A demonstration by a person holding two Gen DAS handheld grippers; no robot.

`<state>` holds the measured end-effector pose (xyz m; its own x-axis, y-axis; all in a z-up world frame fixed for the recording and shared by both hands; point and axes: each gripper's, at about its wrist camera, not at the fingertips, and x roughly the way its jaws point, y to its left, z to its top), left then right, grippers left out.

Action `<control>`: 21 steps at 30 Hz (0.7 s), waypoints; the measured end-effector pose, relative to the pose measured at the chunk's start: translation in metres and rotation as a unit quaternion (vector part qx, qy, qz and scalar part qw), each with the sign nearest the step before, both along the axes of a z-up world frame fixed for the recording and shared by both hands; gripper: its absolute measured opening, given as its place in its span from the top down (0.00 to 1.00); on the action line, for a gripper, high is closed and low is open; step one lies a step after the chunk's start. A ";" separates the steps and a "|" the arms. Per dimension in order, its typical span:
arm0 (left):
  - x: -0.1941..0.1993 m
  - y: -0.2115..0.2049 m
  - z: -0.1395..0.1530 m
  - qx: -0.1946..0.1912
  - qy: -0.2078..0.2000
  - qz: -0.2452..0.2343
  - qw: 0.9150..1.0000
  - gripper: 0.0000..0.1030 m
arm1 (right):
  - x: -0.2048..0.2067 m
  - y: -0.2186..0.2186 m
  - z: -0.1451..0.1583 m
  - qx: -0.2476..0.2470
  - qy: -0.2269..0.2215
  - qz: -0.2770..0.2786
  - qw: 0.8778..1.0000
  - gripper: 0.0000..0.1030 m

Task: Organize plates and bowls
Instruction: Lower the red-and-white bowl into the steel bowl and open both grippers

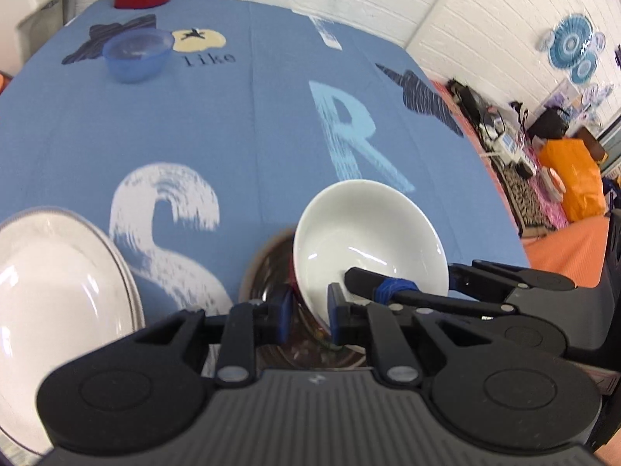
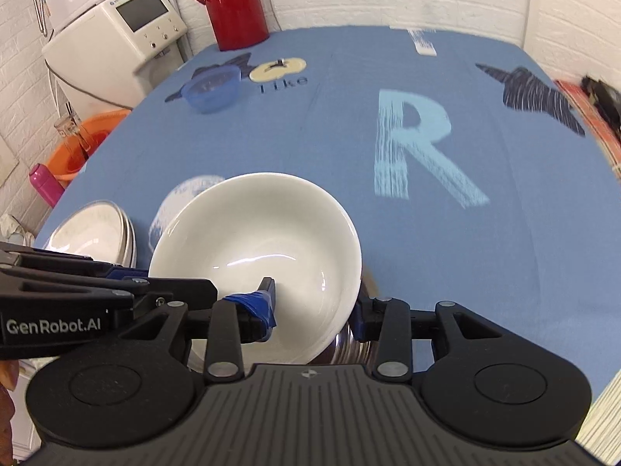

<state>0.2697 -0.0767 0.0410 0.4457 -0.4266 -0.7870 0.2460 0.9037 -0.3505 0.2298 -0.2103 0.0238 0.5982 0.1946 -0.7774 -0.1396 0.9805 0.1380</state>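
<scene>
Nearest, left gripper [image 1: 309,312] clamped narrow on the near rim of the white bowl [image 1: 368,233], one pad outside, one inside. Right gripper [image 2: 315,299] astride the same rim at about 3 o'clock, jaws fairly wide, inner finger well clear of the wall, so seemingly not yet gripping. Bowl held tilted, its foot over a steel bowl [image 1: 268,268] directly beneath; whether touching it cannot be told. Glazed ceramic, so likely stiff, moderately heavy, slick under the pads and ready to chip on a hard knock: best taken by the rim, pads square across the wall, and set down gently into the steel one. Steel bowl probably light and tough, prone to slide on the cloth [image 1: 233,136]. At 9 o'clock, near the table edge, a stack of plates [image 1: 46,279], at least two rims showing, exact number unclear; likely heavy together, better left where they are. Far off at 11 o'clock, a blue bowl [image 1: 137,54], probably light plastic. Beyond it, a red jug [image 2: 235,7]. Count: one white bowl, one steel bowl, one blue bowl, one plate stack, one jug.
</scene>
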 end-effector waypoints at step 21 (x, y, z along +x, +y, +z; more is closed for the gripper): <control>-0.007 0.020 0.007 -0.026 -0.025 0.002 0.999 0.45 | -0.017 -0.004 0.010 -0.015 -0.040 -0.024 0.999 0.76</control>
<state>0.2622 -0.0571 0.0484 0.4853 -0.4641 -0.7410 0.2605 0.8857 -0.3842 0.2132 -0.2142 0.0338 0.6671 0.1425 -0.7312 -0.1027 0.9898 0.0992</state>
